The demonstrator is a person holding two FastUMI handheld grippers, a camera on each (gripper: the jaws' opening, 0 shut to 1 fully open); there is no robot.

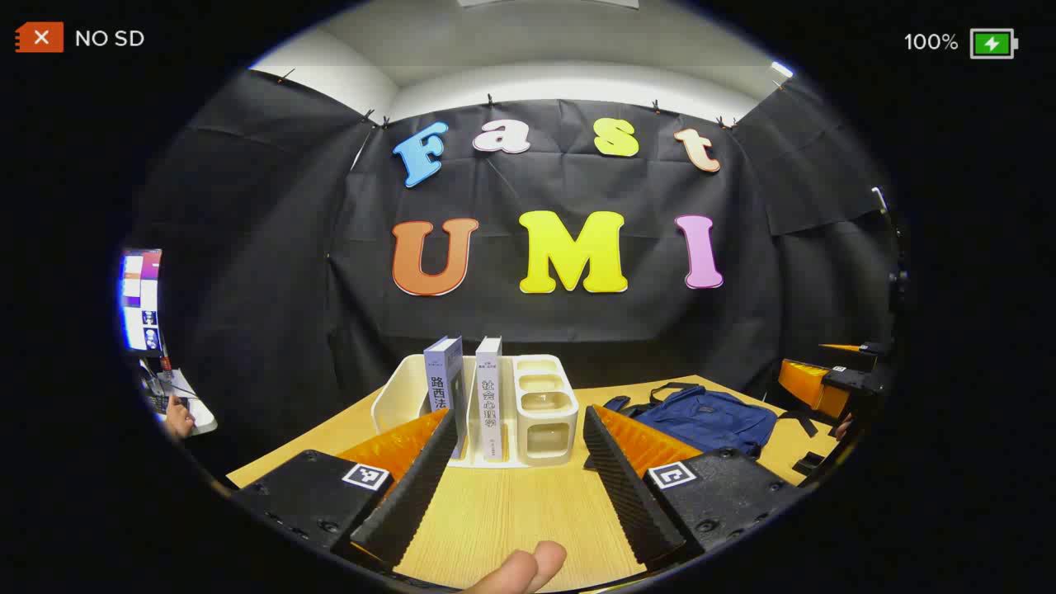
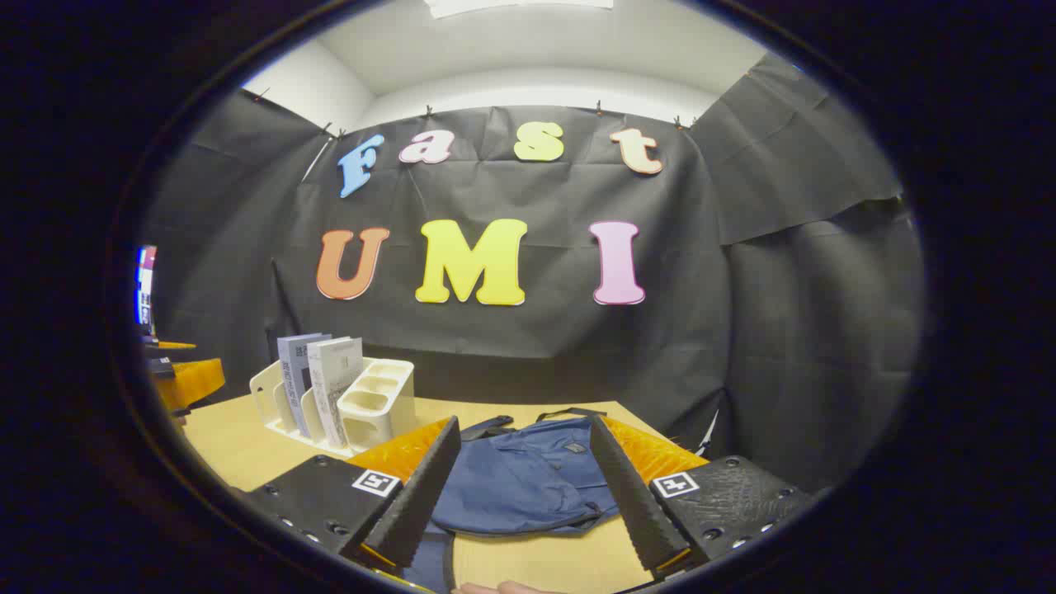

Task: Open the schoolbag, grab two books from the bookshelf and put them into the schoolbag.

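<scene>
Two books (image 1: 466,394) stand upright in a cream desktop bookshelf (image 1: 540,408) on the wooden table, straight ahead of my left gripper (image 1: 520,429), which is open and holds nothing. A blue schoolbag (image 1: 708,418) lies flat to the right of the shelf. In the right gripper view the schoolbag (image 2: 520,478) lies closed right in front of my right gripper (image 2: 524,437), whose fingers stand open on either side of it without touching. The books (image 2: 322,388) and the bookshelf (image 2: 375,404) show to the left there. The right gripper (image 1: 825,384) also appears at the far right of the left gripper view.
The wooden table (image 1: 511,511) runs back to the black cloth wall. A screen (image 1: 142,301) and a person's hand (image 1: 177,417) sit at the far left. A fingertip (image 1: 520,569) shows at the bottom edge. The bookshelf's right side has small square compartments (image 1: 544,404).
</scene>
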